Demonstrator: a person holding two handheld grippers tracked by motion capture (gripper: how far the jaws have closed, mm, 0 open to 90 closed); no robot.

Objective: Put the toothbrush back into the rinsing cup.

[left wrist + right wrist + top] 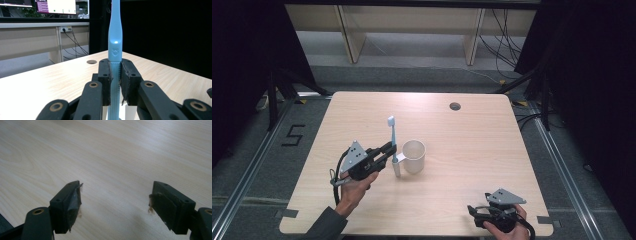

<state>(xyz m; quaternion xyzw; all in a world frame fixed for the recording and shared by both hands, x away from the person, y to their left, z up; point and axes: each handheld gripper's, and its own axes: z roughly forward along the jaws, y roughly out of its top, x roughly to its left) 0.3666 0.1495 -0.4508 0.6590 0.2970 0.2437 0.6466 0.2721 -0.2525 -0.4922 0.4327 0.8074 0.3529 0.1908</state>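
Overhead, 1 table (pixel 462 150), 1 white cup (pixel 414 156), left gripper (pixel 391 148) clamping 1 upright blue toothbrush (pixel 393 137), right gripper (pixel 475 210) wide apart, empty

table (pixel 472 150): pale wood grain, smooth matt | toothbrush (pixel 115 37): glossy light-blue plastic, ribbed grip | cup (pixel 414 156): matt off-white plastic | left hand-held gripper (pixel 115 75): matt black, worn frayed pads

The toothbrush (pixel 393 142) is light blue, with tiny ridges on its handle. The cup (pixel 414 156) at 3 o'clock from it is creamy white. The table (pixel 472 150) is pale wood with wavy grain lines. Both grippers, the left gripper (pixel 388 150) and the right gripper (pixel 477 212), are black, with grey plates on top.
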